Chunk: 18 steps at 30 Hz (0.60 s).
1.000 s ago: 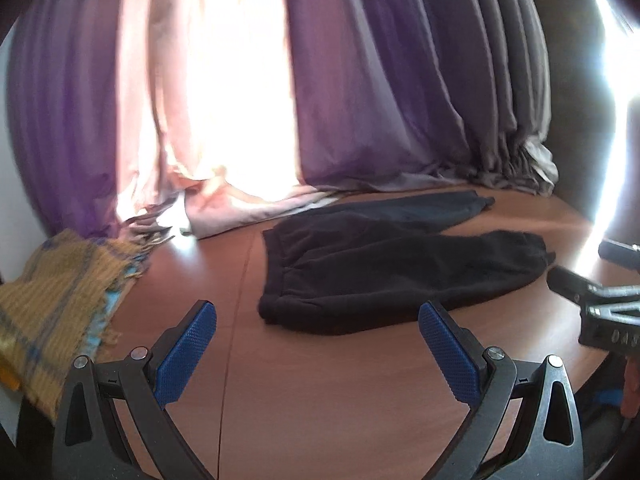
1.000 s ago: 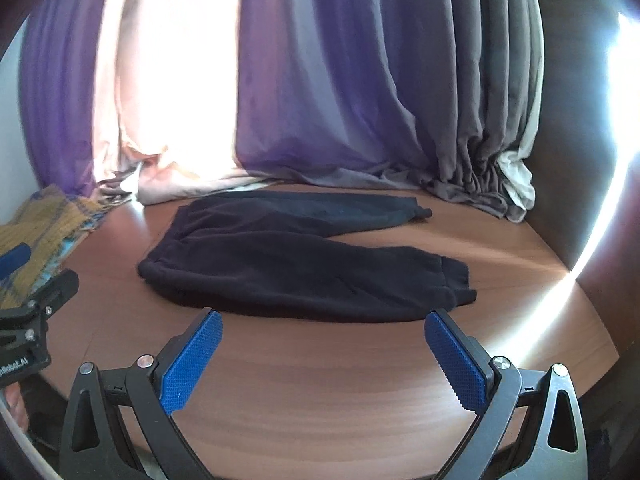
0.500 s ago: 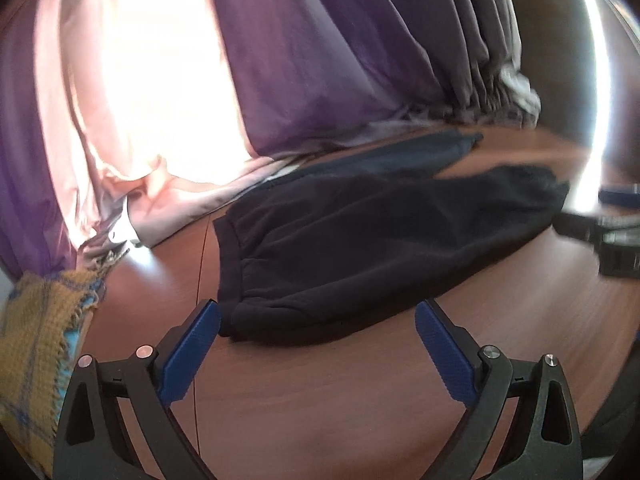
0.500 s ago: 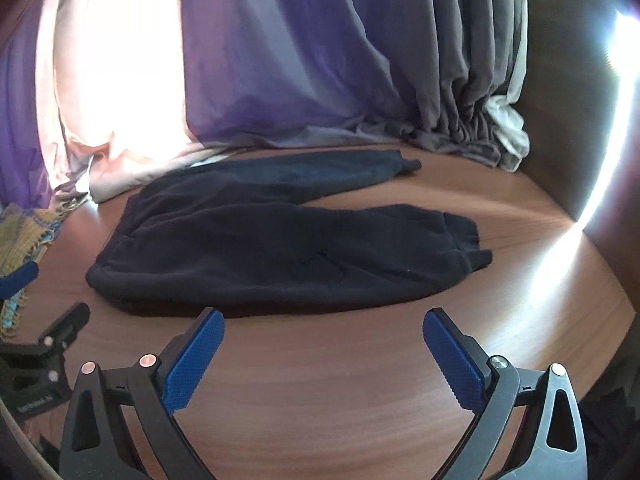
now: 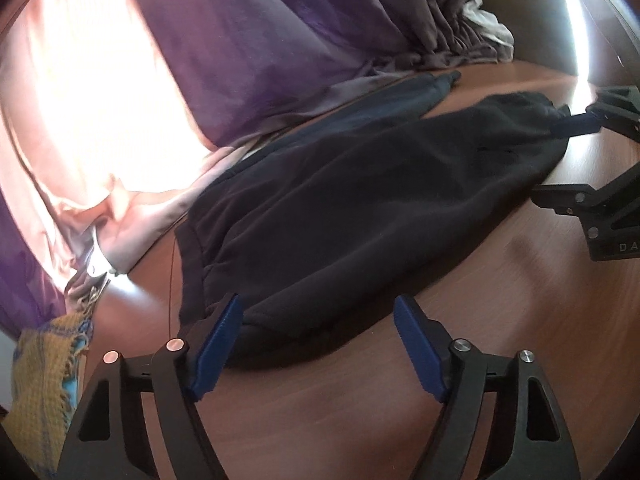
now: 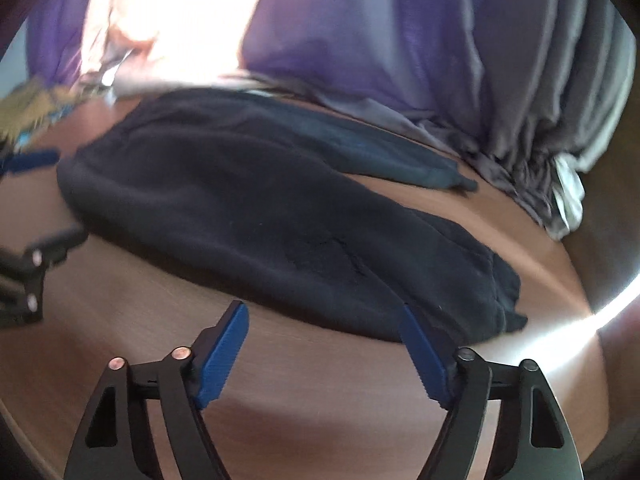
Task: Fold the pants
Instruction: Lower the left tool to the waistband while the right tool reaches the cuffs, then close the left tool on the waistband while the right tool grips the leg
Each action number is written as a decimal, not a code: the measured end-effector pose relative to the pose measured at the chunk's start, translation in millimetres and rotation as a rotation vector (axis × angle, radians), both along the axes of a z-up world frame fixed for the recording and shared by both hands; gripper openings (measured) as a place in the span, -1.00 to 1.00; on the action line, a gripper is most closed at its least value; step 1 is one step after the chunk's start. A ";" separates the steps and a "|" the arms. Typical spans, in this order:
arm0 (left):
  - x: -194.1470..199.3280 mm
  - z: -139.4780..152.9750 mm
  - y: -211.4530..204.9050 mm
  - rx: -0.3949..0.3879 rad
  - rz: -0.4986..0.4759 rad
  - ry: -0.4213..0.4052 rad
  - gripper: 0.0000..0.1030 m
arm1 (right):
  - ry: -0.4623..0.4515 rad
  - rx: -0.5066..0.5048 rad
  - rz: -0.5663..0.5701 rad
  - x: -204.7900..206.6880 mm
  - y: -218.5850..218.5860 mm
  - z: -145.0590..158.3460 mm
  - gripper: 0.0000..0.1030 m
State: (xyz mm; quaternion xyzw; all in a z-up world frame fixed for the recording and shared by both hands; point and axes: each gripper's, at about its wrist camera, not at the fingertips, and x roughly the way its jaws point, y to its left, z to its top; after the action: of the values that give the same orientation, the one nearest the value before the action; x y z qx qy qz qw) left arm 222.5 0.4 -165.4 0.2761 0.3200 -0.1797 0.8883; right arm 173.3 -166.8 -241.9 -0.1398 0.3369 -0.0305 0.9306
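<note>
Dark navy pants (image 5: 360,200) lie flat on the brown wooden table (image 5: 360,408), waistband to the left, two legs stretching right. My left gripper (image 5: 318,312) is open, low at the near waistband corner, its left pad touching the fabric edge. My right gripper (image 6: 322,320) is open at the near edge of the front leg (image 6: 320,248), close to the cuff (image 6: 500,296). The right gripper also shows in the left wrist view (image 5: 576,160), near the cuff. The left gripper shows at the left edge of the right wrist view (image 6: 28,208).
Purple and grey curtains (image 5: 280,40) hang behind the table and pool on its far edge. A bright pink sunlit curtain (image 5: 100,100) hangs at back left. A yellow and blue woven cloth (image 5: 44,380) lies at the left table edge. A dark wall (image 6: 608,208) stands at right.
Both grippers have moved forward and down to the near edge of the pants. The left is now at the waistband corner, the right at the front leg near the cuff. Both stay open.
</note>
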 end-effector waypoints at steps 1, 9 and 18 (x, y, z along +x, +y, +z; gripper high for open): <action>2.5 -1.9 -1.4 0.002 -0.010 0.007 0.51 | 0.002 -0.013 0.017 3.7 1.5 -2.0 0.42; 17.2 -10.3 -7.7 0.009 -0.047 0.044 0.25 | 0.046 -0.018 0.114 21.2 15.6 -14.5 0.25; 21.1 -5.5 -5.4 0.004 -0.055 0.074 -0.48 | 0.066 -0.014 0.126 34.3 15.2 -18.6 -0.49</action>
State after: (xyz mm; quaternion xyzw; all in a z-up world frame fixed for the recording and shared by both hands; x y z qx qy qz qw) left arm 243.6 -5.1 -170.9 0.2795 0.3453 -0.2137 0.8701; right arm 207.6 -151.5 -260.5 -0.1681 0.3577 0.0304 0.9181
